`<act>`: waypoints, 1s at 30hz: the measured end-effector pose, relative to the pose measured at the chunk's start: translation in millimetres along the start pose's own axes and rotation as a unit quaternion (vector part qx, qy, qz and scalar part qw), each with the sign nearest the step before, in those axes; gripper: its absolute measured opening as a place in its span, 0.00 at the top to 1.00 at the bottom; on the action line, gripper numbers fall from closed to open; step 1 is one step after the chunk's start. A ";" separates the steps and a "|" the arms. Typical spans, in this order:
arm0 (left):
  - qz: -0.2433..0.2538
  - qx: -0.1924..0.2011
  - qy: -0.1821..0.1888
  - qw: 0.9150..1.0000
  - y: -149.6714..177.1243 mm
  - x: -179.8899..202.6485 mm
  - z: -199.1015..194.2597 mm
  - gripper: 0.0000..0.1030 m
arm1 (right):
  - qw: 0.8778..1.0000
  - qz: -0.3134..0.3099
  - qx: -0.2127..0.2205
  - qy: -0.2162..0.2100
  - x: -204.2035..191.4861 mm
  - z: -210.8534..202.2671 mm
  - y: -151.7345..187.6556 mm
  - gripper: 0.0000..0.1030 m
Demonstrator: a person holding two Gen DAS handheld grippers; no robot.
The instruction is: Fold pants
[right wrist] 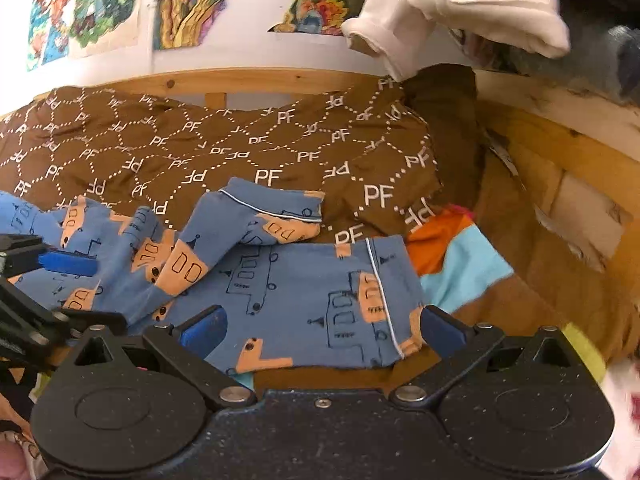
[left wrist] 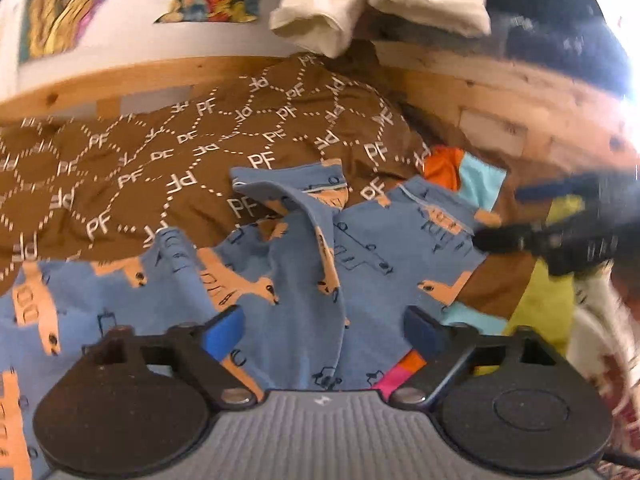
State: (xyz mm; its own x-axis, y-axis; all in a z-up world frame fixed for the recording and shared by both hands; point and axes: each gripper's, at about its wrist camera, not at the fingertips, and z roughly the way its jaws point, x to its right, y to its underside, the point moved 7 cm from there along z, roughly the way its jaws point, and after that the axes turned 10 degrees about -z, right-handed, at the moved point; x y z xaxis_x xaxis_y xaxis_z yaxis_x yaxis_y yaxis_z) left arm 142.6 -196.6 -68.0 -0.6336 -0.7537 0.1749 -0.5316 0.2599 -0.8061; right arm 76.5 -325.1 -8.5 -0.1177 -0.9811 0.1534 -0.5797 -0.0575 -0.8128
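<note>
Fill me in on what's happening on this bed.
A person is folding blue cotton pants printed with orange vehicles, using handheld tongs in each hand. The pants lie rumpled on a brown quilt patterned with white PF letters, one leg hem flipped over, so the fold is not neat yet. Both the left tongs and the right tongs stand open above the fabric, gripping nothing.

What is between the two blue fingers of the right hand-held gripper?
In the right wrist view, the blue pants lie between the open right hand-held gripper's fingers, with the brown bedspread beyond.
</note>
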 end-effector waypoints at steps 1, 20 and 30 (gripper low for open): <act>0.008 -0.002 -0.007 1.000 0.4 3.5 2.6 0.29 | 1.000 -0.010 0.002 -0.004 0.2 1.8 -3.9 0.01; 0.019 -0.013 -0.026 0.999 2.0 9.7 7.1 0.99 | 0.971 -0.187 -0.062 -0.139 -98.2 135.2 -130.3 0.41; 0.041 -0.004 -0.018 0.999 -0.9 14.7 -3.4 1.00 | 0.987 -0.118 -0.048 -0.095 -60.1 128.0 -119.6 1.00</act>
State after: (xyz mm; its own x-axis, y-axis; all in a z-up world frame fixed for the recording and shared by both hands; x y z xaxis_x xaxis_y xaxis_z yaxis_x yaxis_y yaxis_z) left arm 131.9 -205.9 -62.7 -0.6547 -0.7507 0.0890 -0.4833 0.3252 -0.8128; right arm 256.1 -282.8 7.6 0.1786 -0.9597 0.2168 -0.6476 -0.2805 -0.7085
